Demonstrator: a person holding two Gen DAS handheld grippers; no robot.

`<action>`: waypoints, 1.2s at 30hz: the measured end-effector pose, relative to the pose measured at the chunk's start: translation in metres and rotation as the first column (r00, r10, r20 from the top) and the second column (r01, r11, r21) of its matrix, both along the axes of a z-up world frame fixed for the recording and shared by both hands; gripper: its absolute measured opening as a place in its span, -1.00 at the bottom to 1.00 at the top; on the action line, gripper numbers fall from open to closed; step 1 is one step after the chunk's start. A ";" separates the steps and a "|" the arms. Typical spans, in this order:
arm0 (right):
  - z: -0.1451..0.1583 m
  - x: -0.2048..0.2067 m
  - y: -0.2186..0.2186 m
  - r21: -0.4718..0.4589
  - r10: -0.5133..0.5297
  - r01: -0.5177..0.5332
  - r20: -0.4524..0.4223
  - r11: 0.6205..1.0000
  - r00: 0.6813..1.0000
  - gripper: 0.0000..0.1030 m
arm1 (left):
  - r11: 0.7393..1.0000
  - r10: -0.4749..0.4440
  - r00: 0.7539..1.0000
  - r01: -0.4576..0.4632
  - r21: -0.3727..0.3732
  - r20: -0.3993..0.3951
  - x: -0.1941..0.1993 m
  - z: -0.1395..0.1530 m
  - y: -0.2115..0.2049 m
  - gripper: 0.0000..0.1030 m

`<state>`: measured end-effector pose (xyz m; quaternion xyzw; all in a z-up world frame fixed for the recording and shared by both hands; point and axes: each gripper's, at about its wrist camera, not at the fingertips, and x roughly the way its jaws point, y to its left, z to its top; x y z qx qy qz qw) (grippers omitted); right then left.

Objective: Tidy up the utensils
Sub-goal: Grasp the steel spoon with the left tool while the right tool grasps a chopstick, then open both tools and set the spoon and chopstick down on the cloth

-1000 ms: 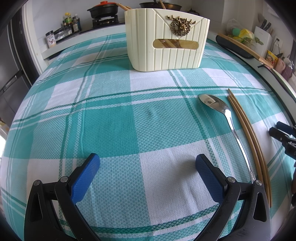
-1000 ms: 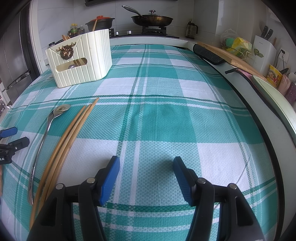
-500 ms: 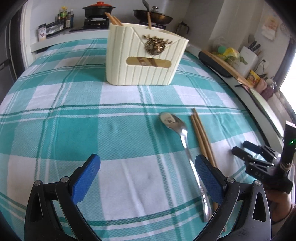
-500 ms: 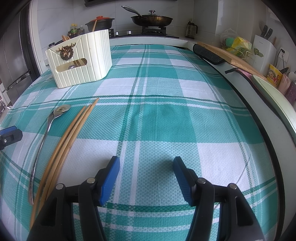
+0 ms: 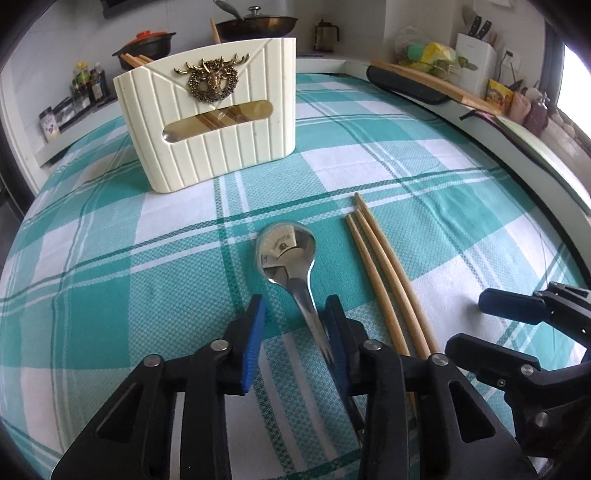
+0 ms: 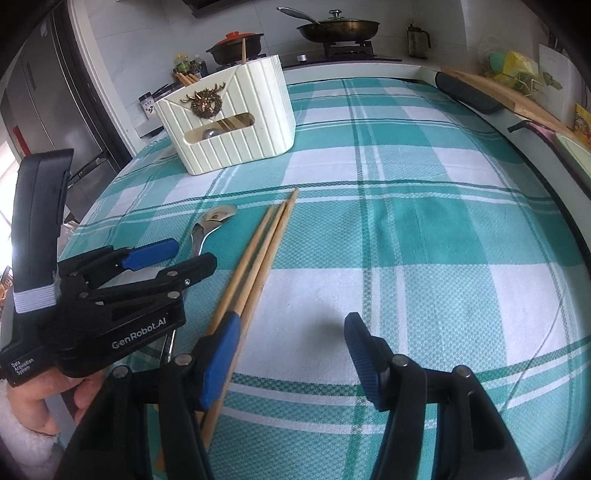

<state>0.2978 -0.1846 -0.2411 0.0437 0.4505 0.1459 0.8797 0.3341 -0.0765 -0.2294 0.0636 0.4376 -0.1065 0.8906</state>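
Note:
A steel spoon (image 5: 287, 251) lies on the checked tablecloth, bowl toward the cream utensil holder (image 5: 210, 110). My left gripper (image 5: 293, 325) straddles the spoon's handle, jaws partly closed; the right finger touches the handle and a gap remains on the left. Several bamboo chopsticks (image 5: 384, 277) lie just right of the spoon. In the right wrist view the chopsticks (image 6: 258, 258) run toward the holder (image 6: 229, 118), and the spoon (image 6: 210, 225) lies beside them. My right gripper (image 6: 291, 354) is open, its left finger over the chopsticks' near ends. The left gripper (image 6: 173, 258) shows there over the spoon.
The holder has chopsticks inside. A stove with a pan (image 6: 338, 27) and a red-lidded pot (image 6: 236, 46) stands behind the table. A cutting board (image 5: 428, 83) and knife block (image 5: 474, 61) sit on the counter at right. A fridge (image 6: 40, 103) stands left.
My left gripper has moved right and forward onto the spoon and narrowed its jaws around the handle. My right gripper has shifted left toward the chopsticks.

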 end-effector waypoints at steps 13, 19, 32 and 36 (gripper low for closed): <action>0.001 -0.005 0.035 -0.176 0.054 -0.049 0.022 0.983 0.998 -0.45 | 0.999 0.038 0.999 -0.038 0.010 0.014 -0.017 0.002 0.032 -0.79; -0.001 -0.011 0.034 -0.290 0.057 -0.041 0.044 0.956 0.997 -0.70 | 0.997 0.080 0.997 -0.080 -0.004 -0.004 -0.026 0.004 0.056 -0.78; 0.000 -0.010 -0.022 -0.224 -0.033 0.038 0.023 0.974 0.999 -0.60 | 0.982 0.145 0.987 -0.151 -0.112 -0.067 -0.034 0.006 0.099 0.00; 0.000 -0.006 -0.020 -0.236 -0.003 0.004 0.007 0.972 1.000 -0.36 | 0.986 0.157 0.986 -0.160 -0.048 -0.055 -0.040 0.003 0.088 0.33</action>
